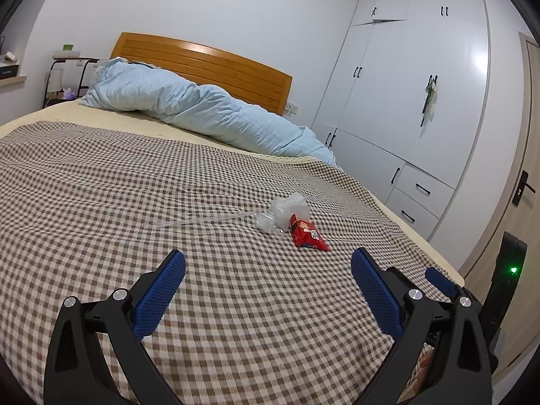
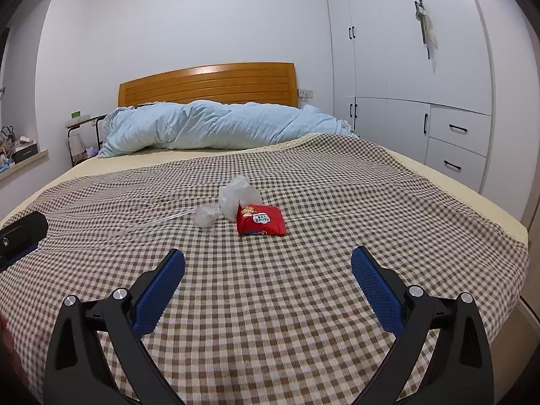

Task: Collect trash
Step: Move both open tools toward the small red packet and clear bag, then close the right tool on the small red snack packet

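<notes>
Between the wide-spread fingers of the left gripper [image 1: 268, 263] and right gripper [image 2: 268, 261] and the trash ahead, the checked bedspread [image 2: 303, 287] lies flat and bare. The 3 pieces crowd together: the red snack packet [image 2: 261, 223] touches the white crumpled wrapper [image 2: 236, 196], with the clear plastic wad [image 2: 205, 218] just beside them. Bare cloth surrounds the cluster on every side, and the blue quilt [image 2: 216, 128] lies well beyond it.

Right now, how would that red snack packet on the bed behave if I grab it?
The red packet looks puffed and glossy, so probably light, crinkly and a bit slippery. It lies flat on the soft checked cover, so it likely won't roll, though pressing down may sink it.
</notes>
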Tool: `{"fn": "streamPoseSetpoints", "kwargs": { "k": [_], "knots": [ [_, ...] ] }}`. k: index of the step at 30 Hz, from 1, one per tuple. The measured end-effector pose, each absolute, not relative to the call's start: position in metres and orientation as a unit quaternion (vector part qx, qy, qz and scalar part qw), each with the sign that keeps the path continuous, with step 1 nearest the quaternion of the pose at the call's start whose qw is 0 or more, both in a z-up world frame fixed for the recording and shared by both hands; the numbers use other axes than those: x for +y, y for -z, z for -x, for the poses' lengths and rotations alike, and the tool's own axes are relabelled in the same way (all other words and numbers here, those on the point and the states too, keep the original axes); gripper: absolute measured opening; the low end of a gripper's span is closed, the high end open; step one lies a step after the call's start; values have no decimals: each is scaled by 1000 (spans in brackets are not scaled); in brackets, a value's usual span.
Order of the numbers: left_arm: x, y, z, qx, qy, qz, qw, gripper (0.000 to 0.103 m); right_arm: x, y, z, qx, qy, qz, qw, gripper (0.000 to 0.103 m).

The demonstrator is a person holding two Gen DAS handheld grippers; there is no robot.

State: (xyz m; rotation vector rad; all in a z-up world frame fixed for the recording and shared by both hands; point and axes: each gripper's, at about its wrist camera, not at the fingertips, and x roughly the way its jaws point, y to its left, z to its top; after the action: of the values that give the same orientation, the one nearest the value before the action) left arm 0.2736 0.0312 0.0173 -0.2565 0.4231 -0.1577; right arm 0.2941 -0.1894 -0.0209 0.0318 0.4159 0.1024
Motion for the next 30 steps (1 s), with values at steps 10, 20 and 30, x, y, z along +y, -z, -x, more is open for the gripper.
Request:
{"fn": "streamPoseSetpoints", "kwargs": {
  "k": [10,20,30],
  "knots": [
    [41,-11,-303,214,81,135,964,95,-178,30,-326,220,-52,4,974,95],
    [55,-8,-341,228,76,168,956,95,-161,28,-380,247,-59,22,967,95],
    [61,-9,-378,235,71,163,956,95,-148,76,-520,384,-33,8,923,95]
  ]
}}
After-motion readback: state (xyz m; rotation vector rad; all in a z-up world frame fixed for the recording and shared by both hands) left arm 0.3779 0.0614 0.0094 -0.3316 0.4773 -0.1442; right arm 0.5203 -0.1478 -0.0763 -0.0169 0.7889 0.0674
